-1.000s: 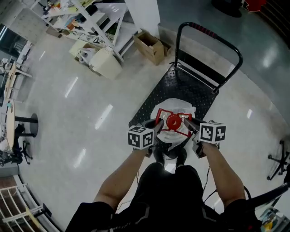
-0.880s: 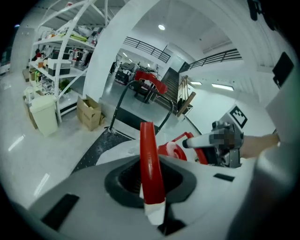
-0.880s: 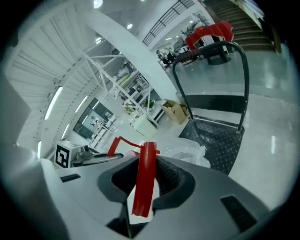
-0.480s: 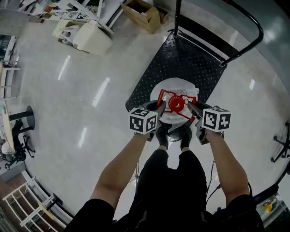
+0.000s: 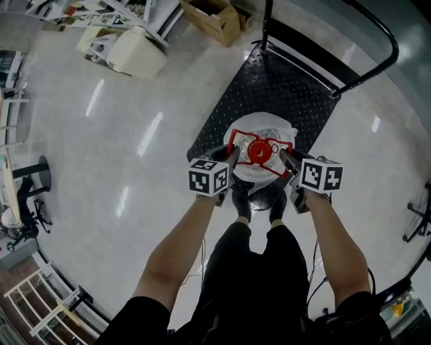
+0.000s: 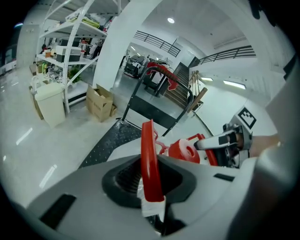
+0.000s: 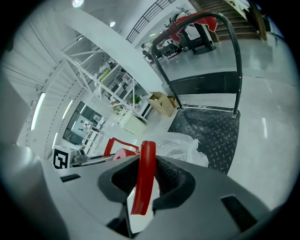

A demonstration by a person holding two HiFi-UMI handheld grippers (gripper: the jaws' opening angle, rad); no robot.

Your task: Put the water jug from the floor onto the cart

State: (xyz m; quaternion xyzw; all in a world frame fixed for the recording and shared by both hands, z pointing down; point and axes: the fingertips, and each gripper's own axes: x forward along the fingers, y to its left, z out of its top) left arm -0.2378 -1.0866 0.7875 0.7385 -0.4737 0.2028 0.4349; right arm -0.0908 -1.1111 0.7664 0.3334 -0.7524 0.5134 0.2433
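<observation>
**A:** Entry one, the left gripper (image 6: 150, 180)?

**B:** Jaws clamped on the red carry handle (image 6: 149, 140) of the water jug (image 5: 268, 128). The handle's strip stands upright between the dark pads.

**A:** The right gripper (image 7: 144, 183)?

**B:** The same. Its jaws are closed on the opposite side of that handle, and a red strip stands upright in its pads too.

**A:** What lies between the two pairs of jaws?

**B:** One red cap (image 6: 183, 151), at the middle of the handle frame. The jug body, wrapped in clear plastic, is below both pairs of jaws.

**A:** Where is the jug?

**B:** Over the near end of the cart (image 5: 269, 87), on the person's side of the black chequered deck. I cannot tell whether its base rests on the deck.

**A:** And beyond the jaws?

**B:** The bare deck runs ahead of the jug. The black push bar (image 7: 238, 75) stands upright at the deck's far end. Further on, to the left of the cart, there is one cardboard box (image 5: 214, 19) on the floor. One white bin (image 5: 138, 54) is left of the box, with white shelving (image 6: 70, 42) behind it.
</observation>
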